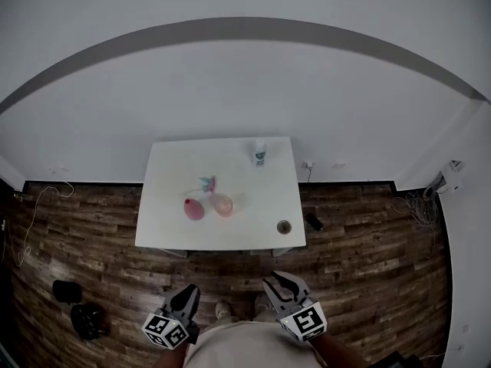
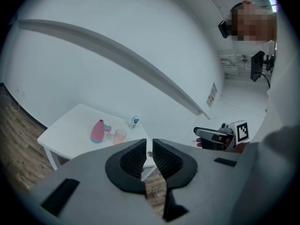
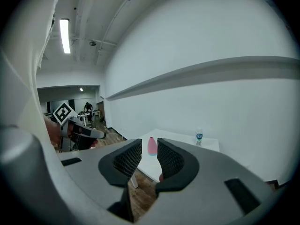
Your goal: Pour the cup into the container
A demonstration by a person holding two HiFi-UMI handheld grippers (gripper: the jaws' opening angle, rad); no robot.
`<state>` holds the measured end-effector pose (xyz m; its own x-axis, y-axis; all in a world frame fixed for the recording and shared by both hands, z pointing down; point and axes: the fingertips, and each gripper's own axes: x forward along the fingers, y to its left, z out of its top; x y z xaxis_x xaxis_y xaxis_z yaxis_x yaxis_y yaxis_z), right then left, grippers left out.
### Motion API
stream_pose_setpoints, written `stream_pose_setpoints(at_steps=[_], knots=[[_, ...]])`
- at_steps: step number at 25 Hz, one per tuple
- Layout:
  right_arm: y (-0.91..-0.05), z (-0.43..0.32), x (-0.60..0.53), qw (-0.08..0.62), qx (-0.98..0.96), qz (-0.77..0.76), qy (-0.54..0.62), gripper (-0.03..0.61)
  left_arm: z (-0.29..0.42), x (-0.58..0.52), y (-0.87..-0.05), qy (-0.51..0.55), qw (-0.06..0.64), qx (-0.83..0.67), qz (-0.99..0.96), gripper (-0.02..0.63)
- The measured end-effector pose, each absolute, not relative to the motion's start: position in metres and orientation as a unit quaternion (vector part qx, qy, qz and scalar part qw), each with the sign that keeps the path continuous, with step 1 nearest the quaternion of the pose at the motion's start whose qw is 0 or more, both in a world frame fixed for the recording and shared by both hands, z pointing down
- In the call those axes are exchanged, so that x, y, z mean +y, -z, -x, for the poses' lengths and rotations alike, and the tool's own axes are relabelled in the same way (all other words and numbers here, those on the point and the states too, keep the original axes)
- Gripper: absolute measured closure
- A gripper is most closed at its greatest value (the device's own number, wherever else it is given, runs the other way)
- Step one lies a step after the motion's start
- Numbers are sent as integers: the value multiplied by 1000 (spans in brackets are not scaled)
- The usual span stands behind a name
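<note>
A white table [image 1: 253, 221] stands well ahead of me on the wood floor. On it are a translucent pink cup [image 1: 223, 205], a pink bottle-shaped vessel [image 1: 193, 209] beside it, a small teal and pink item [image 1: 207, 182], a white bottle with a teal label [image 1: 260, 153] at the far edge and a small dark round container [image 1: 284, 226] near the front right corner. My left gripper [image 1: 192, 290] and right gripper [image 1: 275, 280] hover low, short of the table, both shut and holding nothing. The left gripper view shows the cup [image 2: 120, 136] and the pink vessel [image 2: 97, 131] far off.
Black objects [image 1: 77, 305] lie on the floor at the lower left, with a thin cable [image 1: 38, 213] by the wall. A small black thing [image 1: 314, 221] sits on the floor right of the table. Tangled cables [image 1: 426, 198] lie at the right wall.
</note>
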<state>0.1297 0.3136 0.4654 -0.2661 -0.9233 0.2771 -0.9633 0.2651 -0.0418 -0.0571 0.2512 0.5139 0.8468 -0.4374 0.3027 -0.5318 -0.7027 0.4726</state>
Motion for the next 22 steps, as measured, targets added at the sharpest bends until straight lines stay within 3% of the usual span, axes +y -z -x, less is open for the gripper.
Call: stream_pose_setpoints(at_steps=[10, 22], knots=[[-484, -187, 330, 93, -810, -570, -104, 489, 12, 269, -520, -76, 273, -310, -908, 581], [-481, -201, 330, 90, -826, -545, -108, 489, 1, 290, -521, -83, 276, -338, -896, 577]])
